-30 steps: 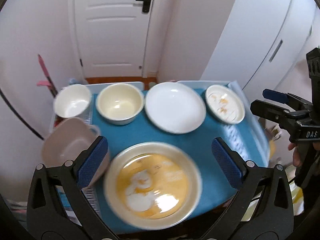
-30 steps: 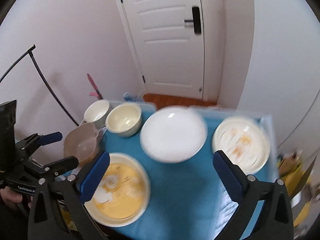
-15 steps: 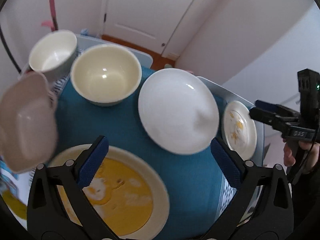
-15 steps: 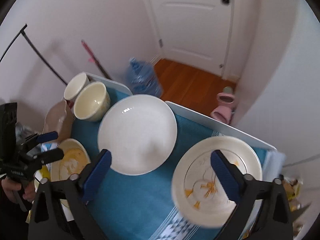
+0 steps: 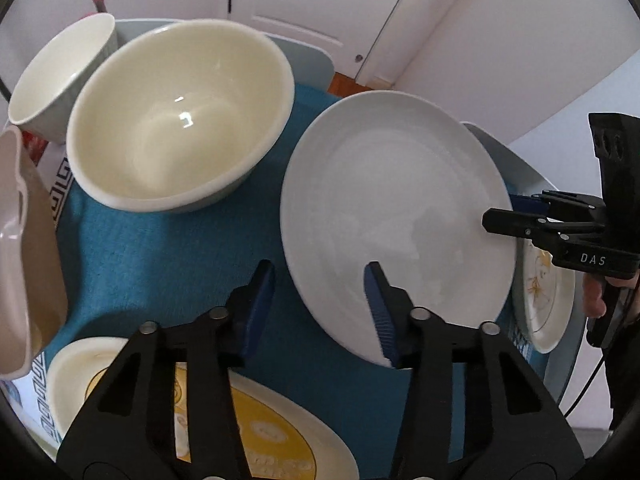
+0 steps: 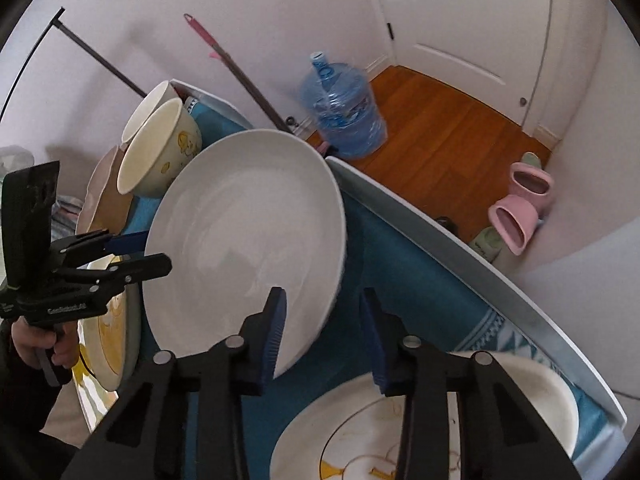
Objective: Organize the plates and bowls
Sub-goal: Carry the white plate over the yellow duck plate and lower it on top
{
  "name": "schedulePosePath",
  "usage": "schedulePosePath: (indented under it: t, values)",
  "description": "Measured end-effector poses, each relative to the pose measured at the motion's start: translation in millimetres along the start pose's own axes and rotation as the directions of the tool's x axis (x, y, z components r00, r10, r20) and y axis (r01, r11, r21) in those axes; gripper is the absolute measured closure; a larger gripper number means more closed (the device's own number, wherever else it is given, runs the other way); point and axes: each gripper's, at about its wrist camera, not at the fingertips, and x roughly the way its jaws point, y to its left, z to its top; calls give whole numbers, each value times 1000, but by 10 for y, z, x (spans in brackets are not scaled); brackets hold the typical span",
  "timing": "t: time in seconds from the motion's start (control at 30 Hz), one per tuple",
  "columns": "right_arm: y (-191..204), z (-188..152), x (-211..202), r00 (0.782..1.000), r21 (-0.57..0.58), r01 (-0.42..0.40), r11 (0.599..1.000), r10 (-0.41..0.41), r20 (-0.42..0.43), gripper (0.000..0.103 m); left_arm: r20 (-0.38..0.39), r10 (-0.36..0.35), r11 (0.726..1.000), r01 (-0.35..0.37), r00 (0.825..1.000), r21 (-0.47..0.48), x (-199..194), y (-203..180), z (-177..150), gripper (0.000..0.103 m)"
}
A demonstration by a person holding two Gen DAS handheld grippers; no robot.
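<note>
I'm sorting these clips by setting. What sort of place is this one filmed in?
Most likely a room in a home, near its door: a small table under a blue cloth holds bowls and plates, and on the wooden floor stand a water jug and pink slippers.

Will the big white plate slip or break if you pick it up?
The big white plate looks glossy, so it may slip between thin pads. It seems stiff ceramic, probably breakable if dropped. Flat on the blue cloth, it shouldn't roll.
</note>
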Motion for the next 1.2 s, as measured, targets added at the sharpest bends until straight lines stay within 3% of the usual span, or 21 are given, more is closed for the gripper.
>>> schedulePosePath:
  t: [0.13,0.23,0.5,0.77,1.0,1.2]
  values:
    - [14,13,43,1000,-22,6,1000,-6,1,80,-1,2,1000,-2,1000,-2,49,23,-22,76]
    - [30,9,66,1000,-41,9,999,-9,3,86,12,10,1000,-10,1000,18,53,-13,-49,79]
    - [65,-2,68,999,-53,45,998,-44,20,87,29,60,997,-62,998,49,-16,-135,-43,79]
    - [92,-1,-79,997,-51,60,997,-58,45,87,50,67,995,-70,997,69,-113,-360,4,79]
    - [309,-10,-440,996,-57,69,996,-65,63,87,104,40,997,-47,994,59,-604,-424,-43,79]
    - [789,-116,-806,992,-67,61,996,-53,111,87,164,24,998,-33,986,54,-1155,-321,-247,79]
